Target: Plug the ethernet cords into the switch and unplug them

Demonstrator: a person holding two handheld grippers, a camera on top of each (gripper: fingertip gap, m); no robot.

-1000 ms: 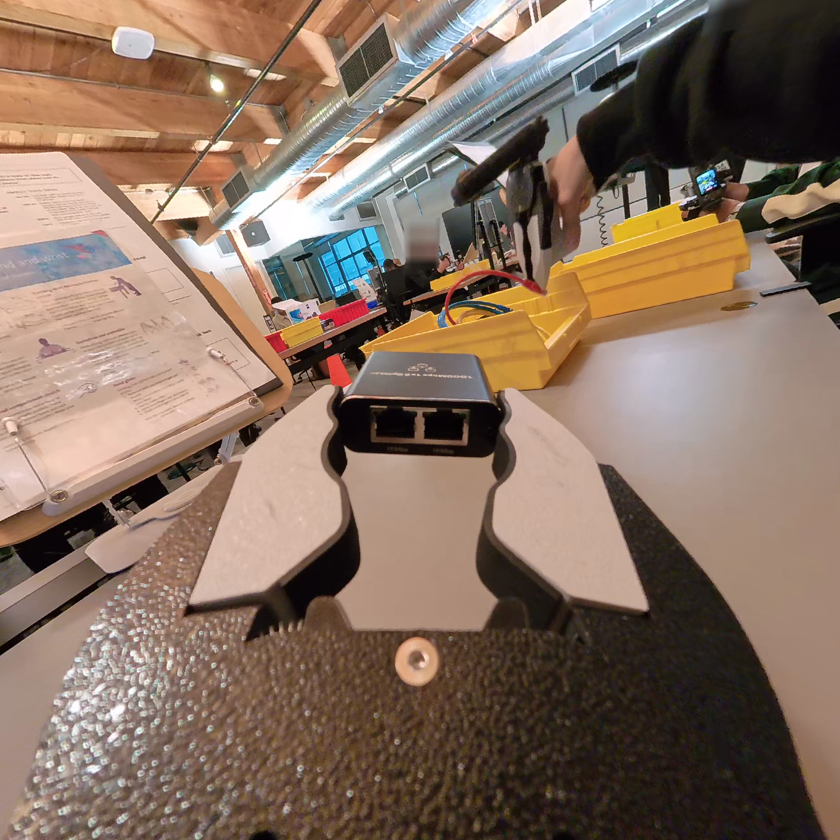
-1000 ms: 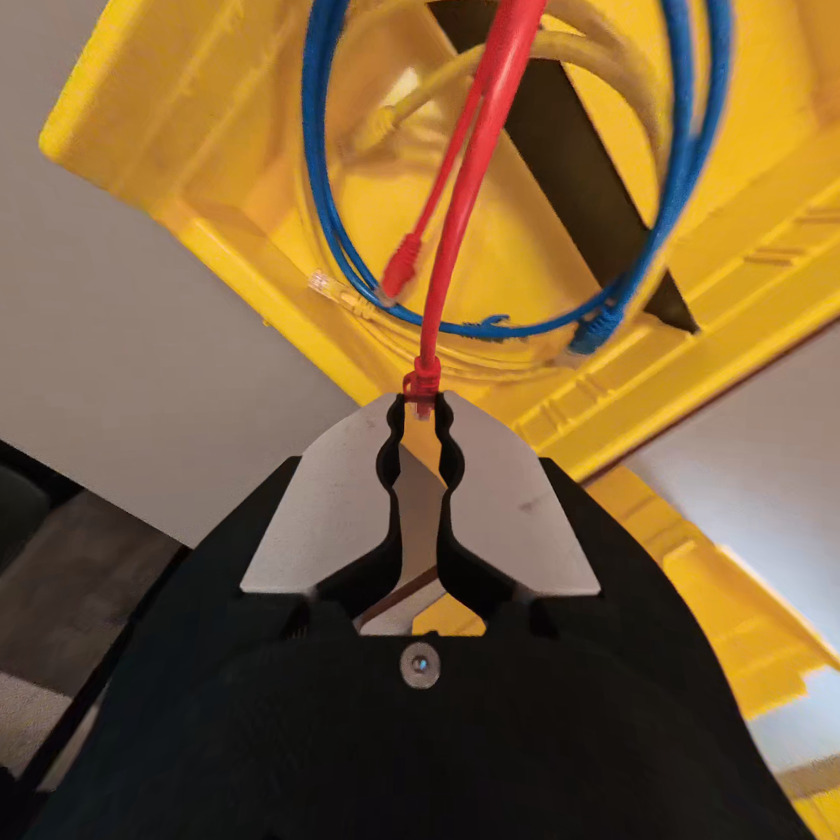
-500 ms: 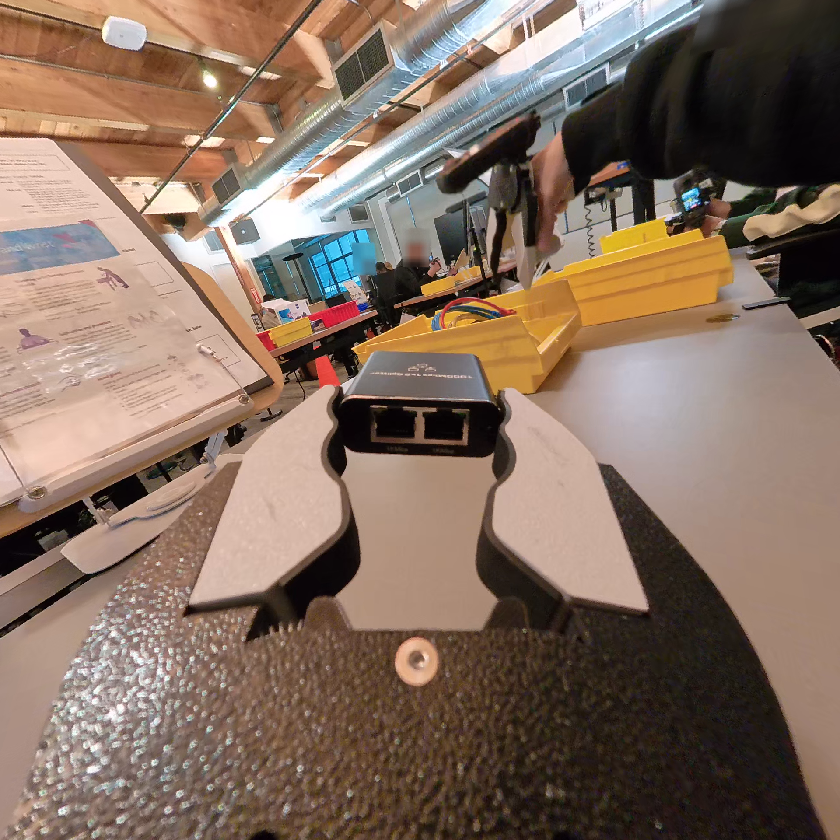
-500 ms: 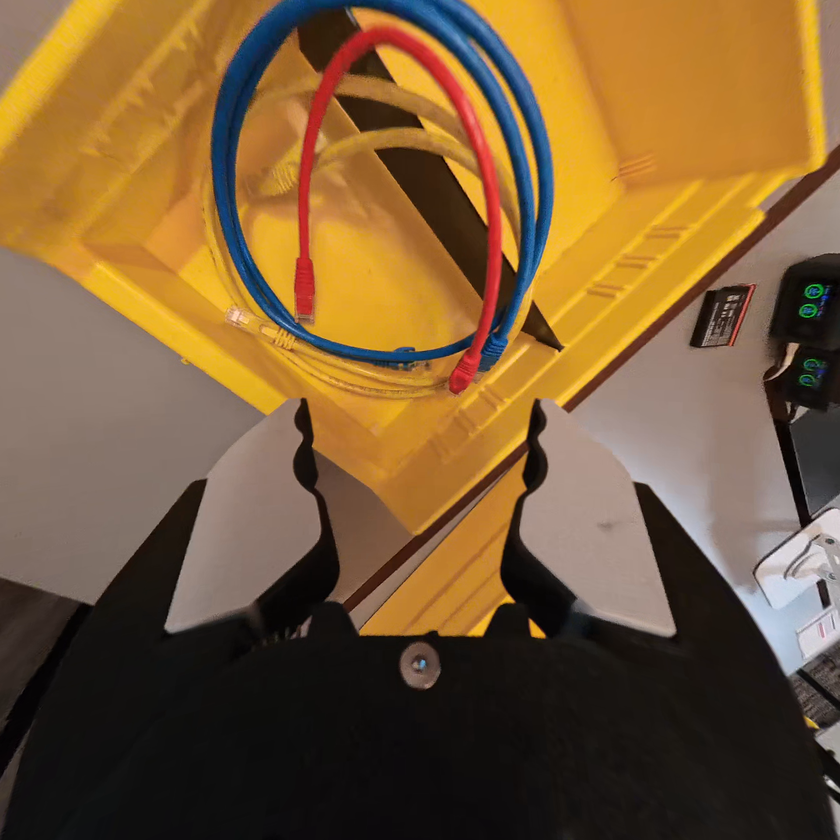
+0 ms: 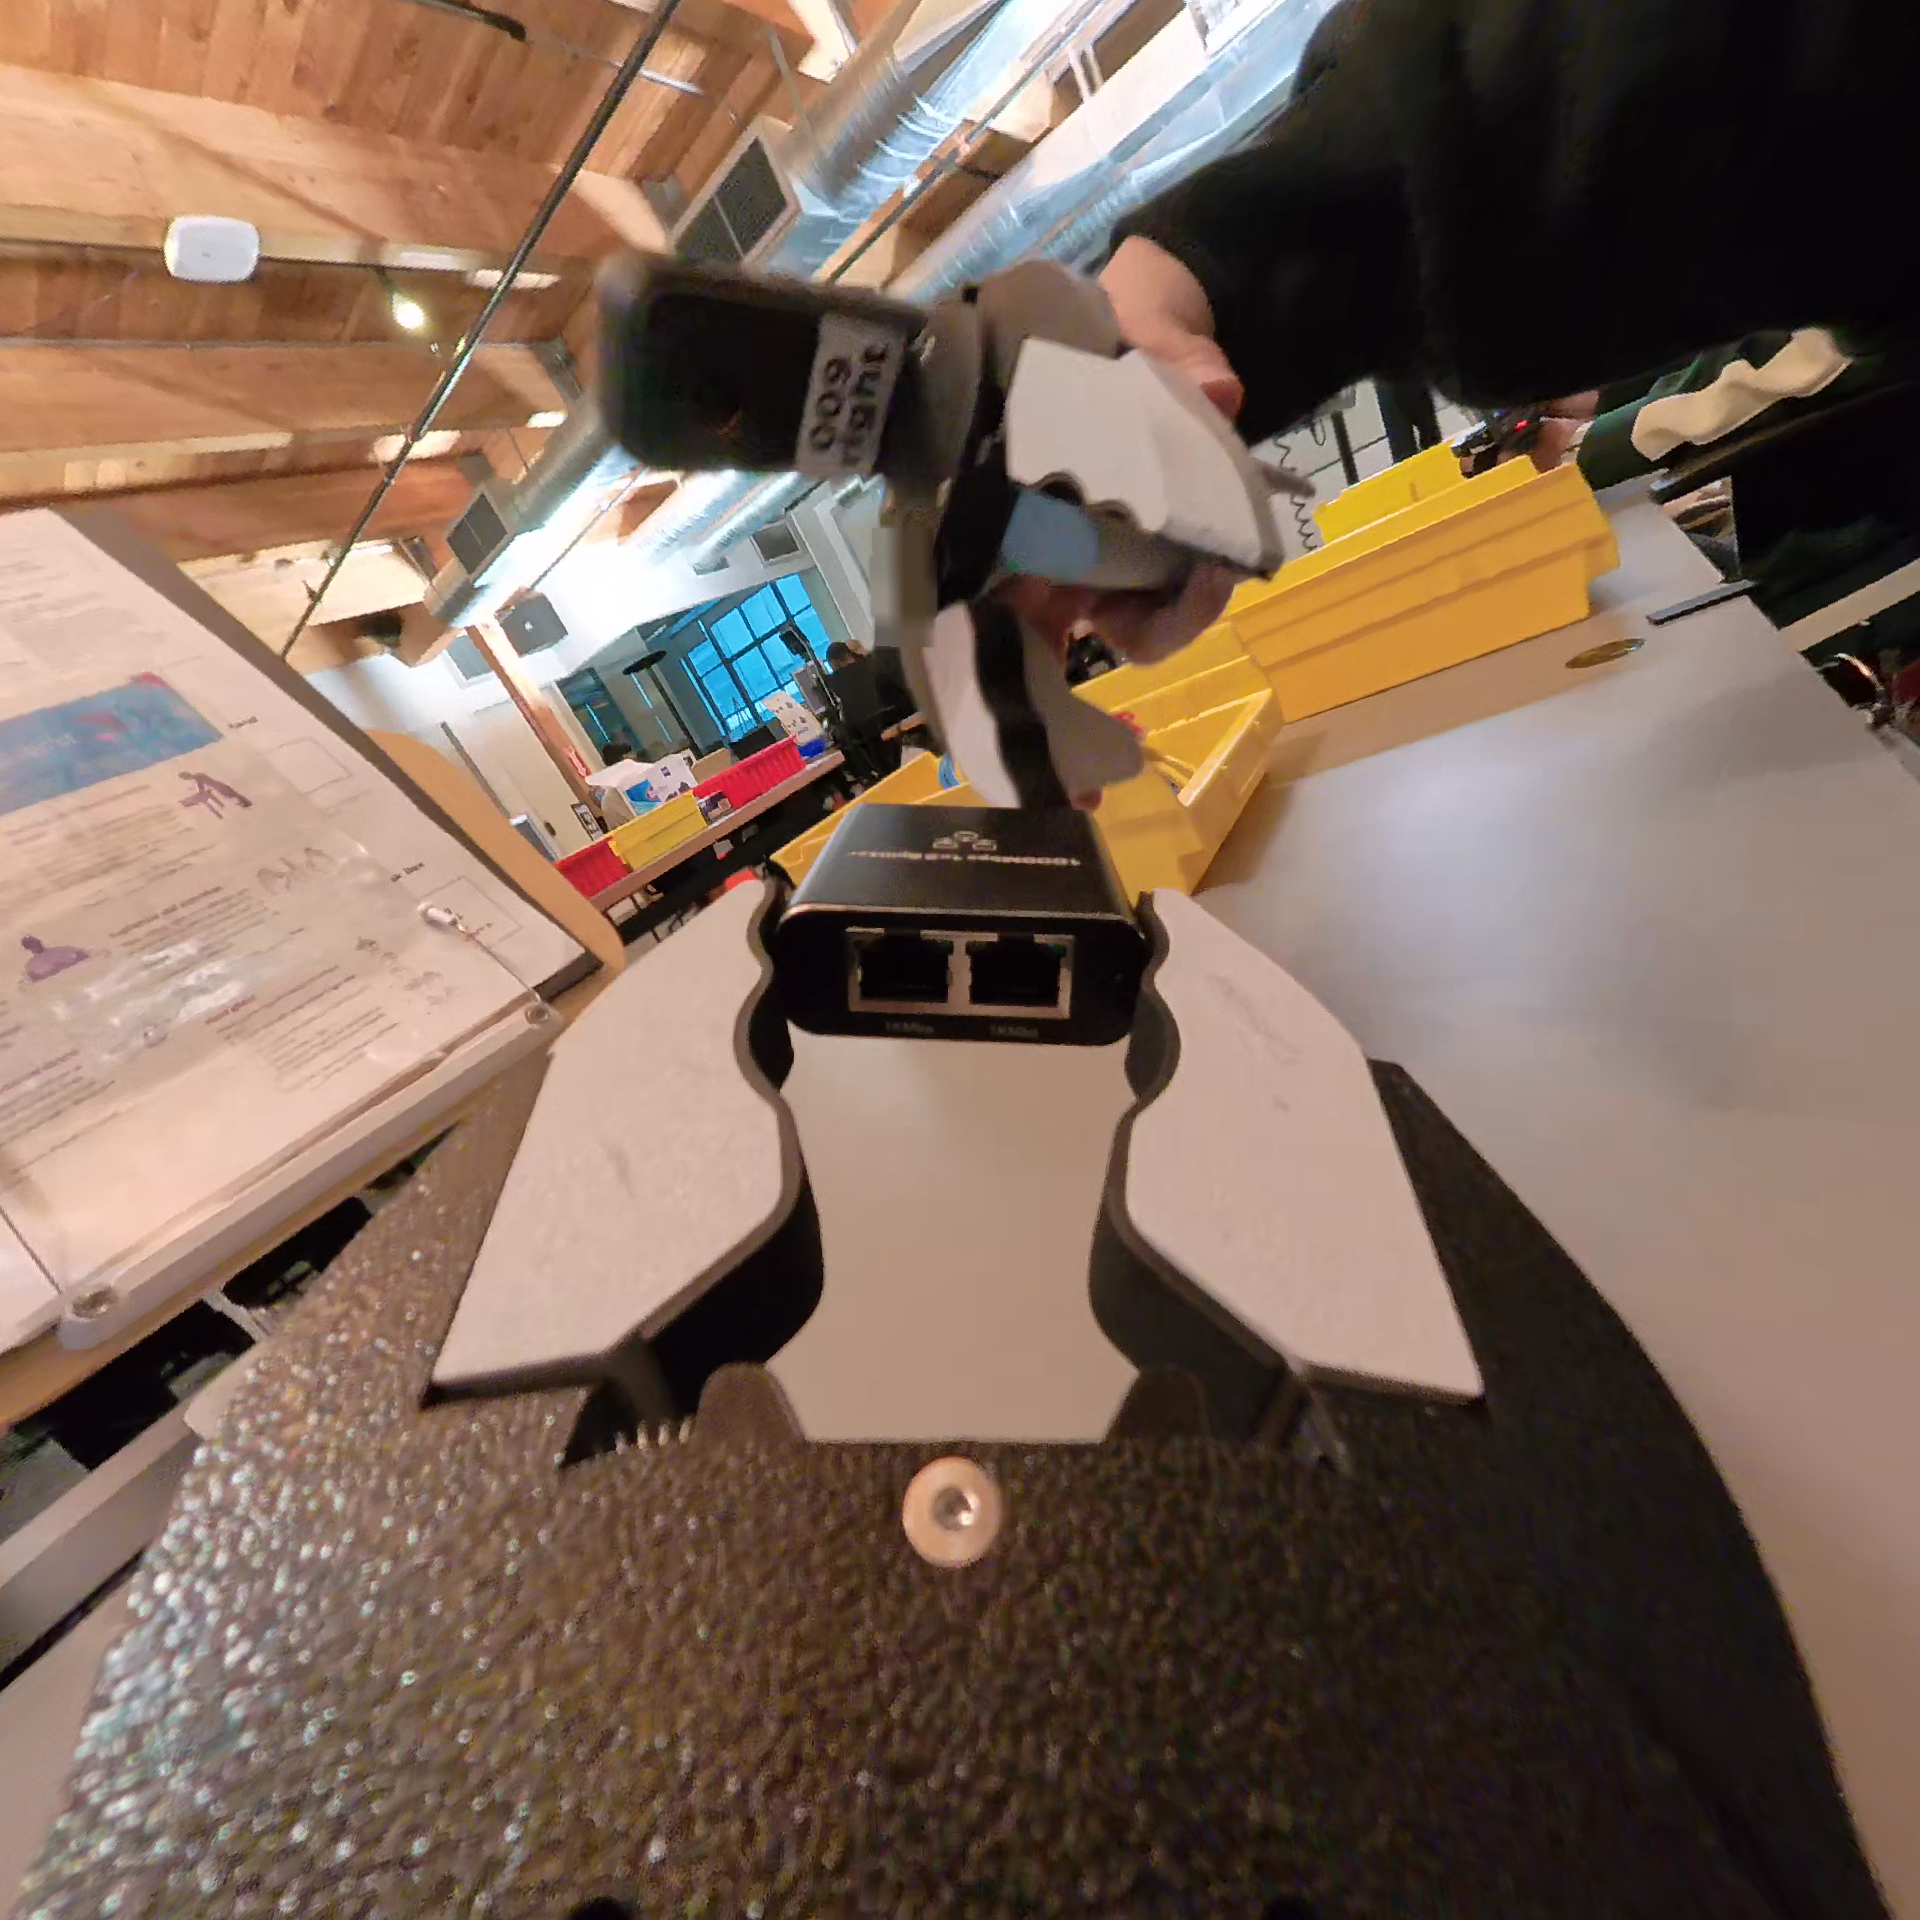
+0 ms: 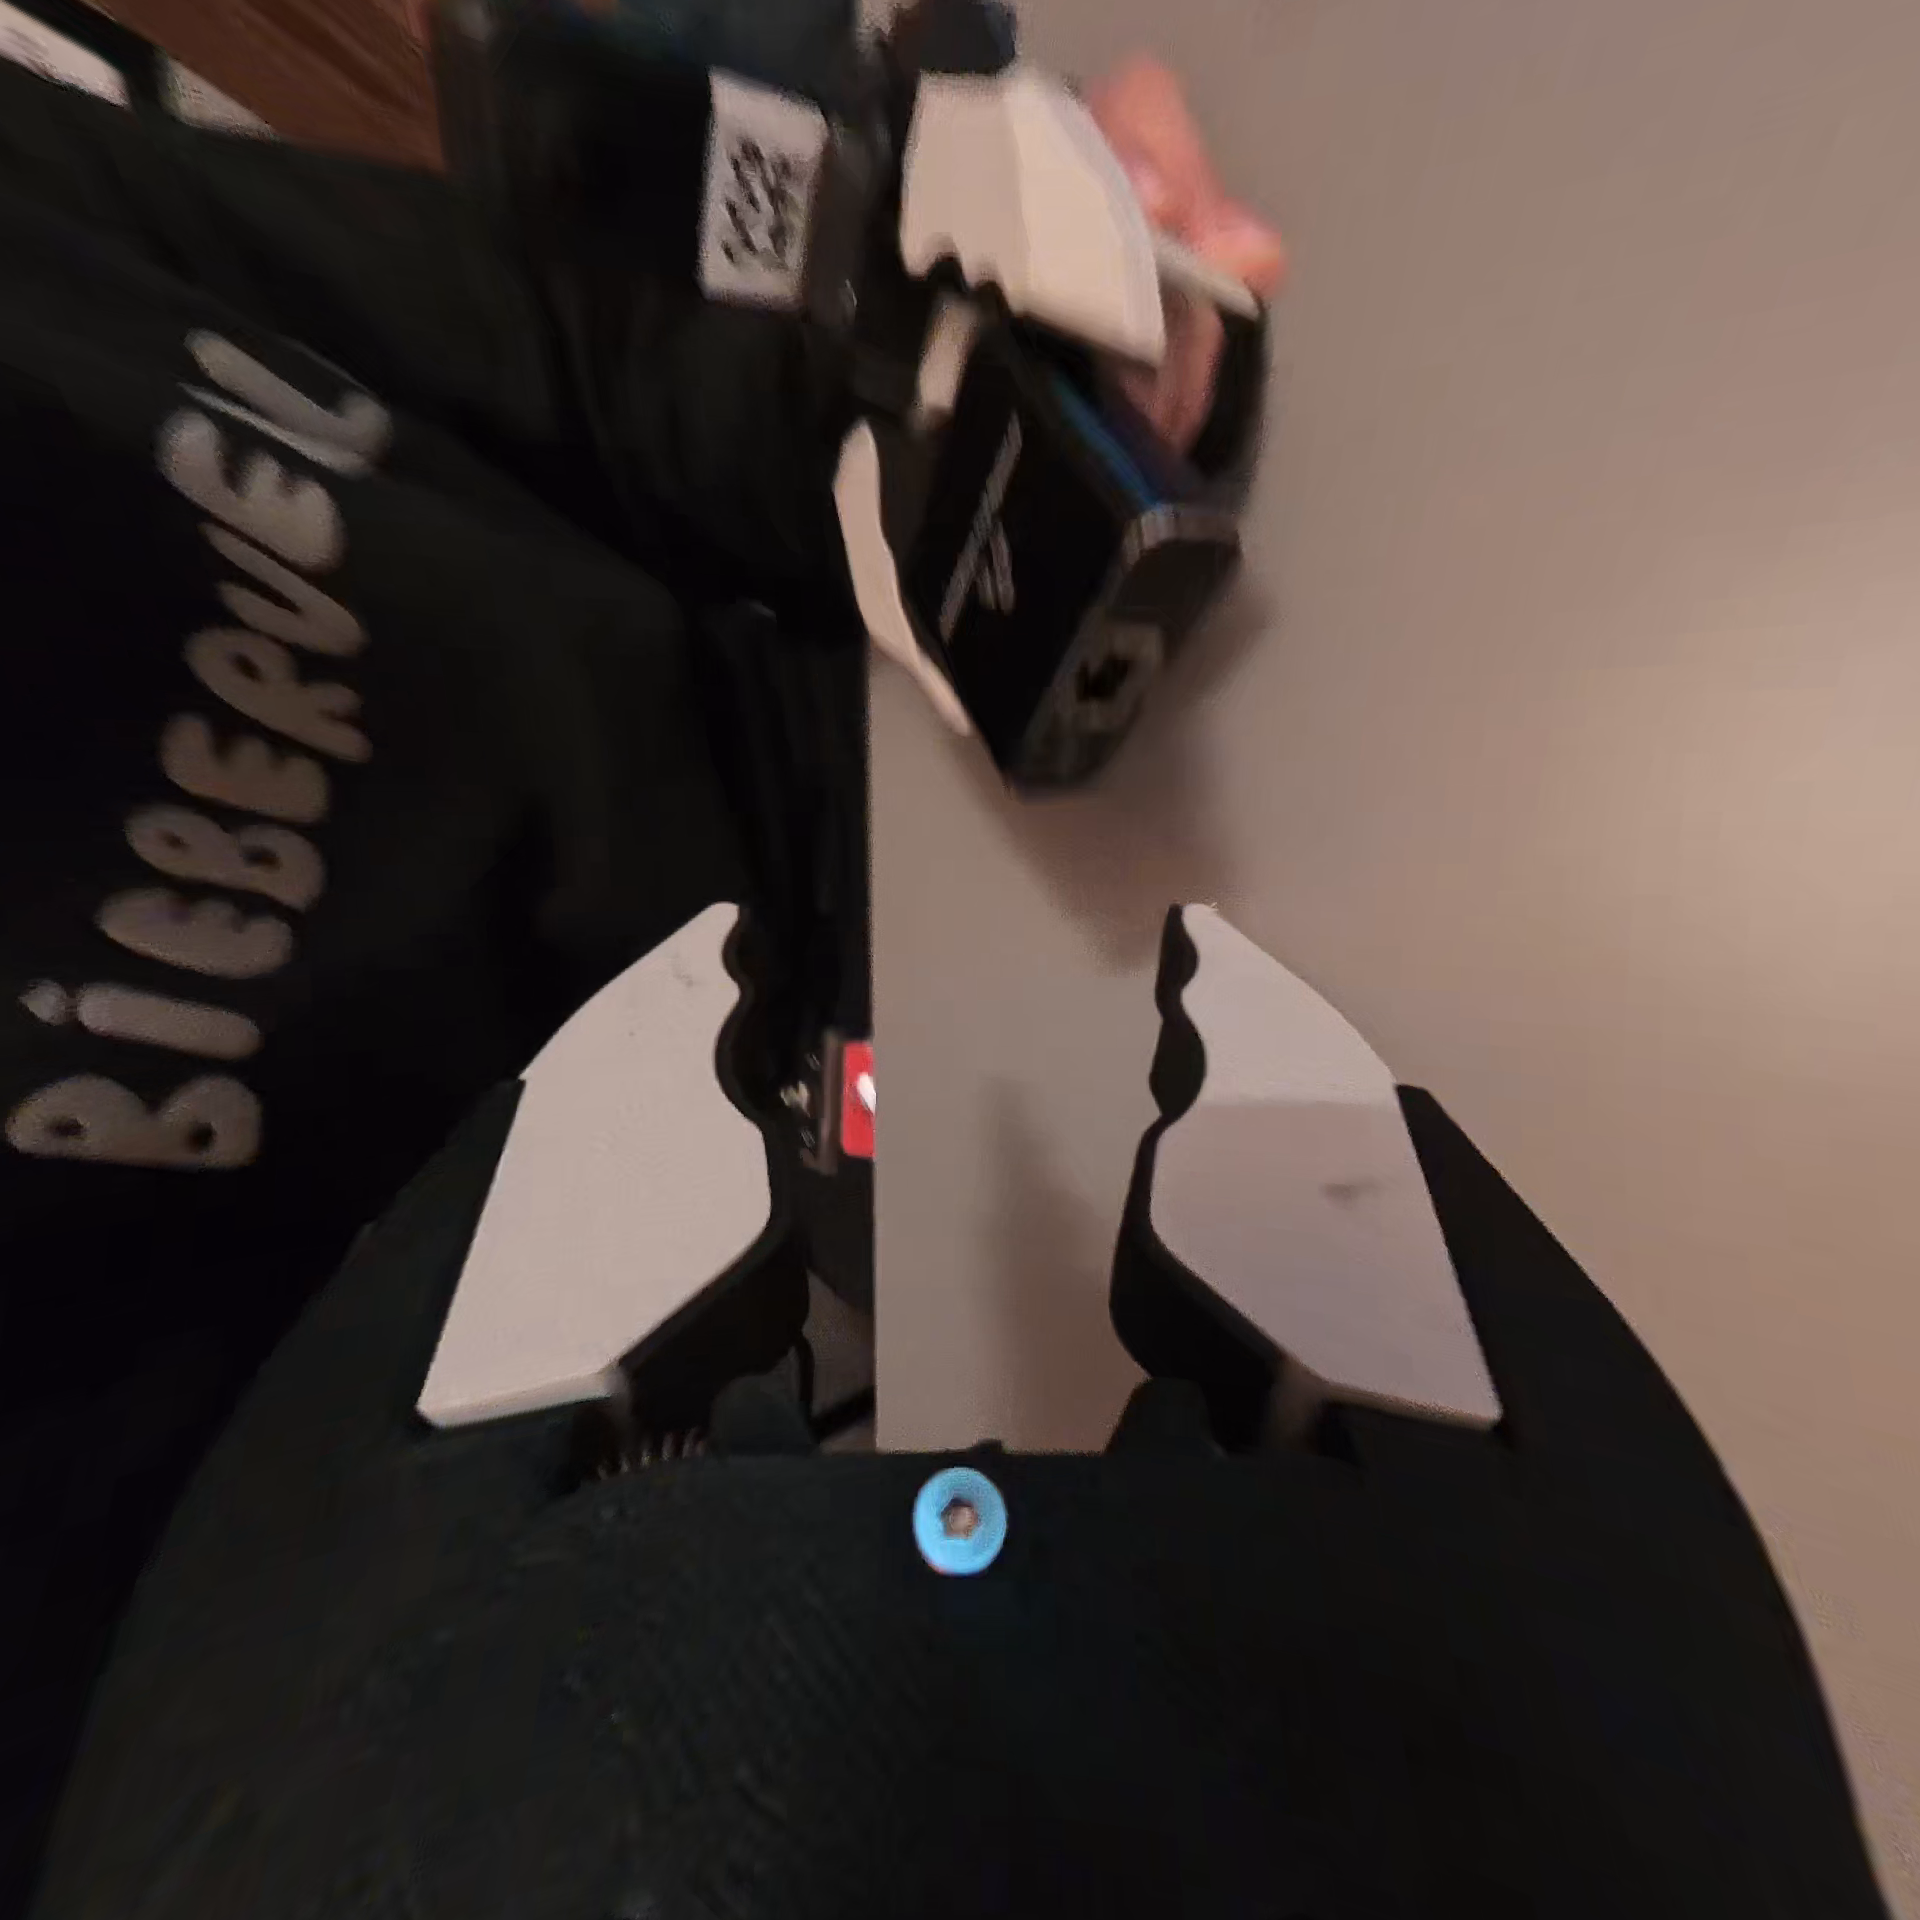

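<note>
The left gripper (image 5: 956, 956) clamps the black ethernet switch (image 5: 961, 940) on the grey surface (image 5: 1558, 935) — yellow bins (image 5: 1434, 582) behind, wooden beams and ducts overhead. The right gripper (image 6: 956, 935) hangs spread wide and empty above the surface's edge.

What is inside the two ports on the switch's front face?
Both ports on the switch are empty, with no plug in either. The left gripper clamps its sides; its rear face is hidden.
</note>
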